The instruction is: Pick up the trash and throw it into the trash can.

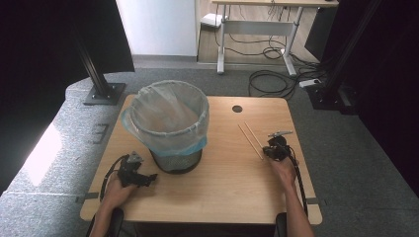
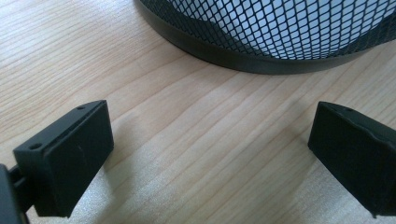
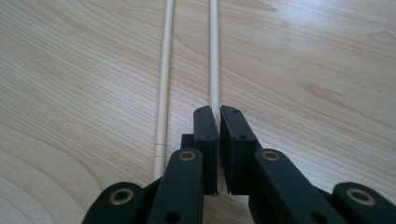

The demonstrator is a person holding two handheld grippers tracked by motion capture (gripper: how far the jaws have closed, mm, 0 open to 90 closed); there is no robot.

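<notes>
Two thin wooden chopsticks [image 1: 251, 140] lie side by side on the right half of the wooden table [image 1: 222, 192]. In the right gripper view, the right chopstick [image 3: 214, 56] runs into the closed jaws of my right gripper [image 3: 218, 112], which pinch its near end. The left chopstick [image 3: 164, 84] lies free beside them. From above, my right gripper [image 1: 273, 148] sits at the near end of the pair. My left gripper [image 1: 148, 178] rests low on the table, jaws wide open with nothing between them [image 2: 210, 154], pointing at the base of a black mesh waste bin [image 2: 261, 56].
The bin [image 1: 170, 123], lined with a clear bluish bag, stands left of the table's centre. A small round hole [image 1: 237, 108] sits near the far edge. Beyond the table are a black stand base [image 1: 104, 94], cables on the floor [image 1: 269, 81] and a desk frame [image 1: 257, 29].
</notes>
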